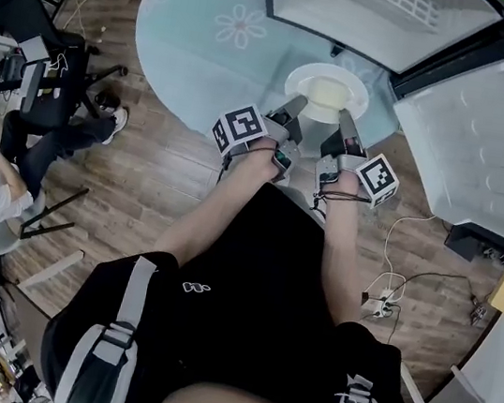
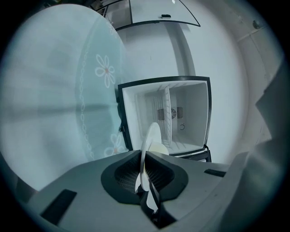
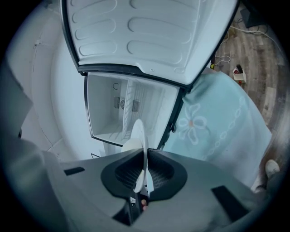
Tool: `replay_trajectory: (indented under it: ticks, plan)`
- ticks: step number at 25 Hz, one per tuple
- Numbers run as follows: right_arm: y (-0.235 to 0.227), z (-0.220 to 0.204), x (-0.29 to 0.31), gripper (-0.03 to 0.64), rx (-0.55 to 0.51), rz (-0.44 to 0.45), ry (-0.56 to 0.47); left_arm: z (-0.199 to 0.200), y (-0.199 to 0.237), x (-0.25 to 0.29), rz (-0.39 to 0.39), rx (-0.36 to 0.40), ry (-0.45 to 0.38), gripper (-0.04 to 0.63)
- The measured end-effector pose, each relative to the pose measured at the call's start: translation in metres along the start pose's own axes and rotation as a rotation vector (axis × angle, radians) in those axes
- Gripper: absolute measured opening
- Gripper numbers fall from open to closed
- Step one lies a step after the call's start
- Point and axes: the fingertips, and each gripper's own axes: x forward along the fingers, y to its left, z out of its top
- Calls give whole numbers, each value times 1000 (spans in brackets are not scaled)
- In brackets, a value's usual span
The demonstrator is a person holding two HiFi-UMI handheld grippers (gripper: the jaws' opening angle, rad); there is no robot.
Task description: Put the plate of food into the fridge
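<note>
A white plate (image 1: 326, 94) with a pale yellow piece of food (image 1: 326, 95) on it is held in the air between both grippers. My left gripper (image 1: 292, 109) is shut on the plate's left rim (image 2: 148, 154). At the other side my right gripper (image 1: 344, 121) is shut on the plate's right rim (image 3: 140, 154). Ahead of the plate stands the small fridge (image 2: 176, 118) with its door (image 3: 145, 36) swung open. Its white inside (image 3: 122, 108) has a wire shelf and looks bare.
A round table with a light blue flowered cloth (image 1: 222, 30) stands to the left of the fridge. A seated person (image 1: 12, 158) and office chairs (image 1: 42, 30) are at the far left. Cables and a power strip (image 1: 384, 297) lie on the wooden floor to the right.
</note>
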Motion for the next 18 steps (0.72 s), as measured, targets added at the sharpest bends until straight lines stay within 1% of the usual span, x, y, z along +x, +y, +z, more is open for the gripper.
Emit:
replay_trajectory:
  ticks: [3, 6, 8, 12, 18]
  plan:
    - [-1, 10, 18, 29, 24, 14, -5, 12, -7, 13, 5, 27, 5, 21]
    - [-4, 9, 25, 29, 68, 26, 7, 16, -4, 16, 37, 41, -3, 21]
    - [-7, 9, 29, 29, 75, 23, 17, 19, -1, 18, 53, 45, -10, 21]
    - [-4, 14, 40, 29, 78, 30, 14, 30, -9, 25, 53, 71, -15, 21]
    - [-3, 32, 96, 29, 103, 22, 2, 76, -13, 66, 61, 72, -11, 21]
